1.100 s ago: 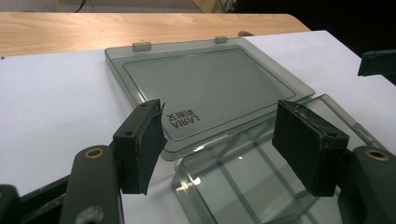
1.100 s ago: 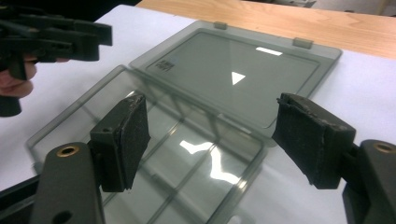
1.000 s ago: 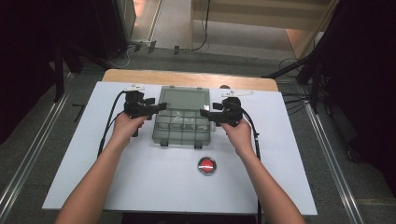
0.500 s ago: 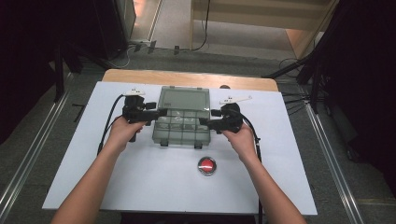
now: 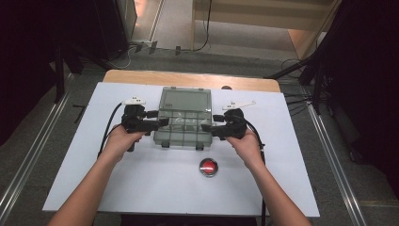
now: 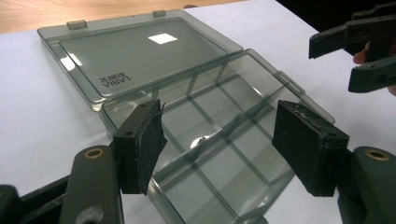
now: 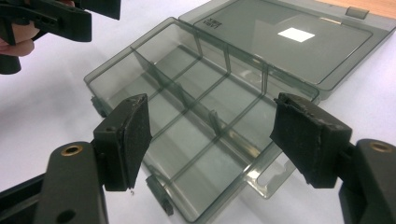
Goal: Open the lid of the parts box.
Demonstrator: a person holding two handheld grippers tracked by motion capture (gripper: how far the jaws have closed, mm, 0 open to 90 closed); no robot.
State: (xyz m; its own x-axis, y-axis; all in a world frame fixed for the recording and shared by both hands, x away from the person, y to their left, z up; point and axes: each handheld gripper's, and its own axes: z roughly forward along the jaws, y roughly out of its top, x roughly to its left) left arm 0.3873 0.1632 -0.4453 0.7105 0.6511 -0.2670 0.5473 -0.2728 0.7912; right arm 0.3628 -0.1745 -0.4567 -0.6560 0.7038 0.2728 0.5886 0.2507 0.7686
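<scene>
Both hands drawn back outward from the box since the earlier frames, grippers then over its compartments, now at its two short ends. Nearest the person, a red button (image 5: 208,166) on the white table (image 5: 155,188), apart from everything else. Next, the left gripper (image 5: 162,123) and right gripper (image 5: 205,129), level and pointed inward at each other across the tray, jaws on both spread wide with nothing between the pads; seen along the left gripper's own jaws, pads (image 6: 149,140) standing free over the near corner of the tray, and likewise for the right. Between the two, the smoky clear organiser box (image 5: 182,129) at mid-table, tray's long axis running left to right, so each gripper faces one short end and neither markedly nearer, the left tips perhaps just over the rim. Tray divided by thin walls into small compartments, apparently empty, with latch tabs on the near edge. Beyond it, the lid (image 5: 184,100) thrown fully open and lying flat toward the far wooden edge, hinged along the tray's far long side. Likely next: closing the lid, calling for a reach past the tray.
</scene>
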